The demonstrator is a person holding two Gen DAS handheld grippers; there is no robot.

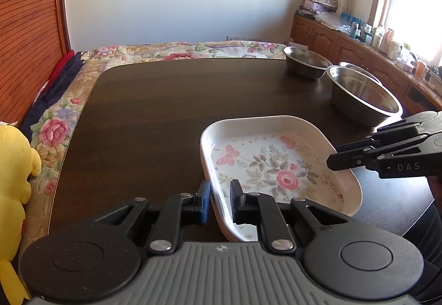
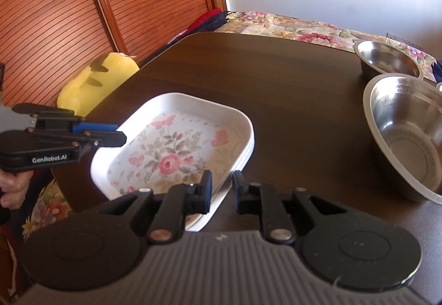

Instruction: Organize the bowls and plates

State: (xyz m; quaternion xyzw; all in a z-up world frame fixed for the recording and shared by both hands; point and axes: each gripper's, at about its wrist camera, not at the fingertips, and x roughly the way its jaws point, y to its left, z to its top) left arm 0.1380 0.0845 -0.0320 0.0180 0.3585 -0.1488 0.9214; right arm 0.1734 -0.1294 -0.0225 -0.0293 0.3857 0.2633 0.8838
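Left gripper (image 1: 220, 195) clamped on the near-left rim of the stacked floral plates (image 1: 276, 164); right gripper (image 2: 222, 189) clamped on their right rim. The plates sit on the dark table (image 1: 165, 111), with three steel bowls (image 1: 364, 94) grouped beyond, toward its far right corner.

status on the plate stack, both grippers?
Left hand-held gripper and right hand-held gripper each clamp the floral plate stack's rim. Steel bowls apart. Nothing blocking.
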